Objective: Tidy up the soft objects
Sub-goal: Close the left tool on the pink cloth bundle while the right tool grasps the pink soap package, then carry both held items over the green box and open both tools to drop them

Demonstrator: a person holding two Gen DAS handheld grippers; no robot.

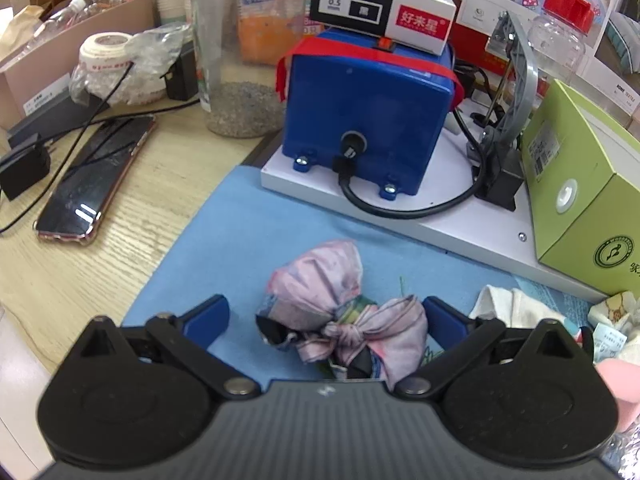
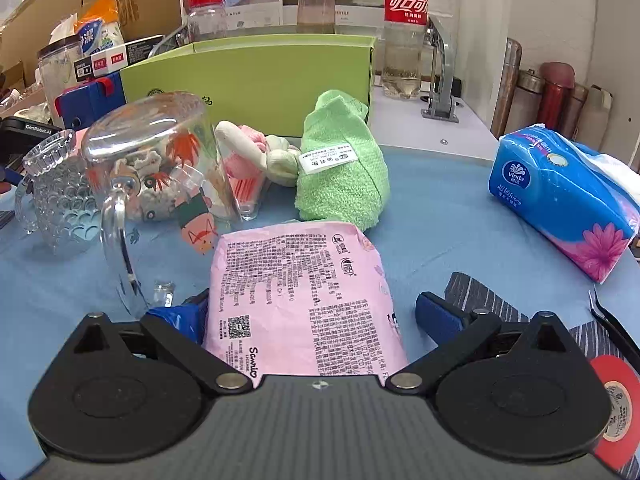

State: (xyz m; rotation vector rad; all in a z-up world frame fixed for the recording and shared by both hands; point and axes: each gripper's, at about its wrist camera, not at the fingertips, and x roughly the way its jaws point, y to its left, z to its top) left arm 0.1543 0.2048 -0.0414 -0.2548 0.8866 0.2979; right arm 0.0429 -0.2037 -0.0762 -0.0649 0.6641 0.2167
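Pink tissue pack (image 2: 304,300) lies long-ways between the right gripper's (image 2: 308,316) spread jaws, while the left gripper's (image 1: 326,318) spread jaws sit around the knotted cloth bundle (image 1: 340,312).

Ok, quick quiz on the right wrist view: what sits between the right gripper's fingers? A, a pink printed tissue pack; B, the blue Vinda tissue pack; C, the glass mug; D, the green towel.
A: the pink printed tissue pack lies between the open fingers of the right gripper, while the green towel sits farther back on the blue mat.
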